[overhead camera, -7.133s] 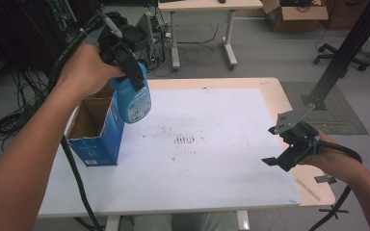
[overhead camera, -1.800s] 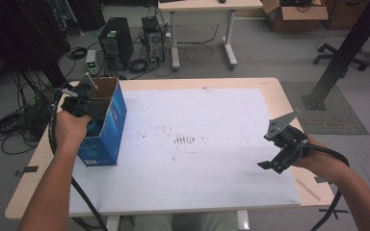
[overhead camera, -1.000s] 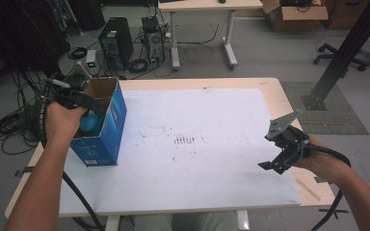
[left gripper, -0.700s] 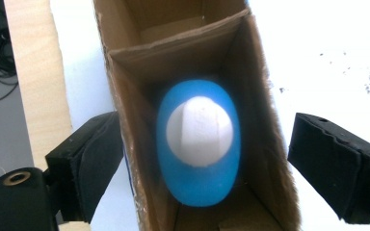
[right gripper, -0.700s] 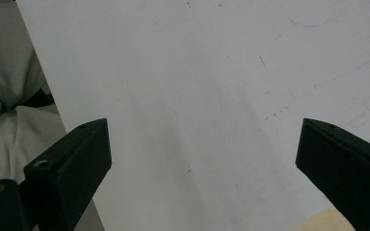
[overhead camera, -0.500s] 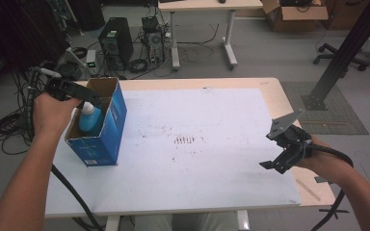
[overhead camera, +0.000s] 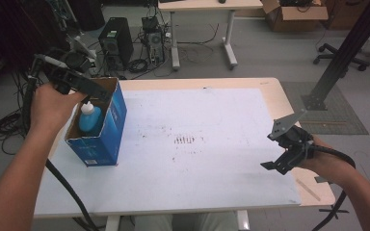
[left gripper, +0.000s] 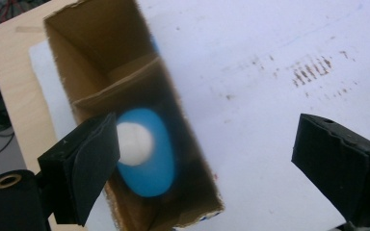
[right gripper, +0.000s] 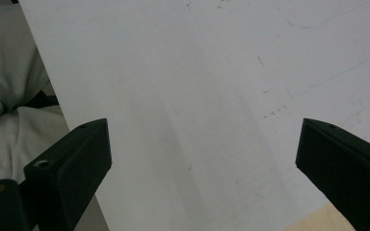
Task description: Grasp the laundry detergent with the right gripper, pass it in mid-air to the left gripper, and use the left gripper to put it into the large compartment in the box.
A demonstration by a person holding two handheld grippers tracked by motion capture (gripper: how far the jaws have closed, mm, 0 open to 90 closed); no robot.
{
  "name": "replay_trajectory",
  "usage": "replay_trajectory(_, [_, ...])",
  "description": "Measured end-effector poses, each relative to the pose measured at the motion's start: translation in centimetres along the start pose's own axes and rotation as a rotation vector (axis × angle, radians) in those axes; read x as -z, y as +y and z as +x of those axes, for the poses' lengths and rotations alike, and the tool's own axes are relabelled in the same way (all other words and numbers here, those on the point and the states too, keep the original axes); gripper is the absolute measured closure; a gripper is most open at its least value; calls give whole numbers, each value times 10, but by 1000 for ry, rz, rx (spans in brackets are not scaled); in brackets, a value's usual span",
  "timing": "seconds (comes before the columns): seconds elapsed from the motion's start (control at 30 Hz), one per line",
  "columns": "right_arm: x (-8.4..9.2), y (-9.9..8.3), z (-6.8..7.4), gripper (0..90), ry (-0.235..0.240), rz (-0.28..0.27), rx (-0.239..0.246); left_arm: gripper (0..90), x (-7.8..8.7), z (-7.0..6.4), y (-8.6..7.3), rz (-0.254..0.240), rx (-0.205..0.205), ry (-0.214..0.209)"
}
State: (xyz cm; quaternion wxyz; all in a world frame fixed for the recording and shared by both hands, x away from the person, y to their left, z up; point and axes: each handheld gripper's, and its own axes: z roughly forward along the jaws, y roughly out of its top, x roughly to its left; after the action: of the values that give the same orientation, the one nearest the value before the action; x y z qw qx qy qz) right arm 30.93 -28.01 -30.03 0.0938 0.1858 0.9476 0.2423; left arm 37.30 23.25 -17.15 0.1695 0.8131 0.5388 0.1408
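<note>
Left gripper (overhead camera: 94, 91) hovers above the open top of the blue cardboard box (overhead camera: 108, 130), at the left end of the white table sheet (overhead camera: 212, 144). Its jaws have just been opening; they stand wide apart with nothing between them. In the left gripper view the left gripper (left gripper: 207, 163) looks straight down into the box (left gripper: 101, 62).

The blue bottle (overhead camera: 90, 120) stands inside the box, upright, long axis vertical, white cap (overhead camera: 88, 107) pointing up toward the gripper. From above, the bottle (left gripper: 147, 154) sits against the near inner wall, cap (left gripper: 135, 143) centred on its body.

A patch of 5 or so dark marks (overhead camera: 187, 140) lies on the sheet well right of the box.

Right gripper (overhead camera: 282, 151) is held far right of the box, near the sheet's right edge, jaws spread wide and empty. The right gripper view shows the right gripper (right gripper: 202, 159) over bare sheet.
</note>
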Motion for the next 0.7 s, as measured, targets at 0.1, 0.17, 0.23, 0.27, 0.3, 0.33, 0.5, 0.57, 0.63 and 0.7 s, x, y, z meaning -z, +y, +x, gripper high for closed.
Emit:
replay_trajectory(0.1, [1,0,0,49,-2,-1,-1,92,1,-6,2,4,-24,-13])
replay_trajectory(0.17, [2,0,0,49,-3,-1,-5,91,1,-9,4,9,-42,-21])
replay_trajectory(0.23, [2,-1,0,49,-4,-2,-5,90,2,-13,6,13,-61,-28])
replay_trajectory(0.27, [3,-1,1,49,-4,-1,-6,88,2,-16,7,14,-74,-34])
replay_trajectory(0.3, [3,-1,1,49,-5,2,-5,87,3,-17,9,18,-84,-37])
replay_trajectory(0.33, [3,-1,1,48,-6,1,-6,86,3,-19,9,21,-91,-40])
replay_trajectory(0.5, [3,-1,0,49,-6,3,-8,84,3,-30,15,33,-149,-58])
replay_trajectory(0.57, [4,-1,0,48,-6,3,-10,83,2,-33,17,37,-164,-64])
replay_trajectory(0.63, [4,-1,0,48,-5,2,-9,82,1,-37,18,39,-188,-70])
replay_trajectory(0.7, [4,-1,0,49,-5,5,-12,83,0,-42,20,46,-216,-76])
